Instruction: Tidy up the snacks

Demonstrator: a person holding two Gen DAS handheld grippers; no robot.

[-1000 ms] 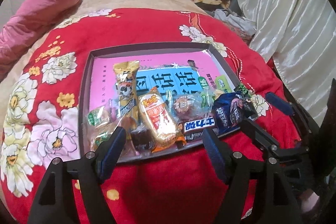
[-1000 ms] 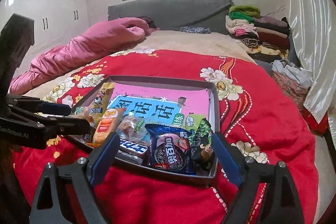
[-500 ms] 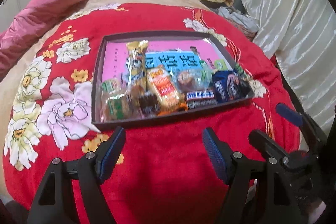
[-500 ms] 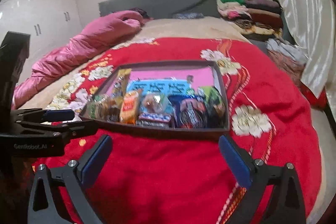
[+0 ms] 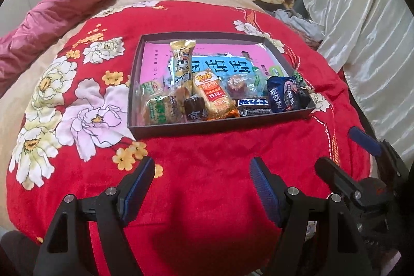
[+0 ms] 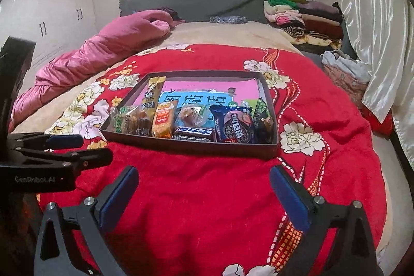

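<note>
Snacks all sit inside the dark tray (image 5: 220, 129), which rests on the red floral blanket (image 5: 207, 185) toward its far right part, and both grippers have pulled well back from it — a second ago their fingertips were right at the tray's near rim, now there's a broad stretch of bare blanket between them and the rim. Nothing in the tray has shifted over that retreat. Left gripper (image 5: 201, 188) hangs over the near edge of the blanket, jaws spread wide and empty; right gripper (image 6: 203, 192) the same, splayed apart with nothing between the pads. Down through the tray's load now: the pink-and-blue printed sheet (image 5: 225, 64) lines the floor, the far half lying bare. Crowded along the near rim, left to right: green-wrapped cakes (image 5: 157, 107) in the near left corner, the tall yellow bar (image 5: 182, 61) reaching toward the far rim, the orange packet (image 5: 213, 95), a small brown sweet (image 5: 195, 111), the dark chocolate bar (image 5: 254, 106), and the blue cookie pack (image 5: 283, 93) at the right wall, with a clear-wrapped round treat (image 5: 236, 84) just behind. With everything boxed and both tools withdrawn and released, this reads as the tidy-up finished, or very nearly.
</note>
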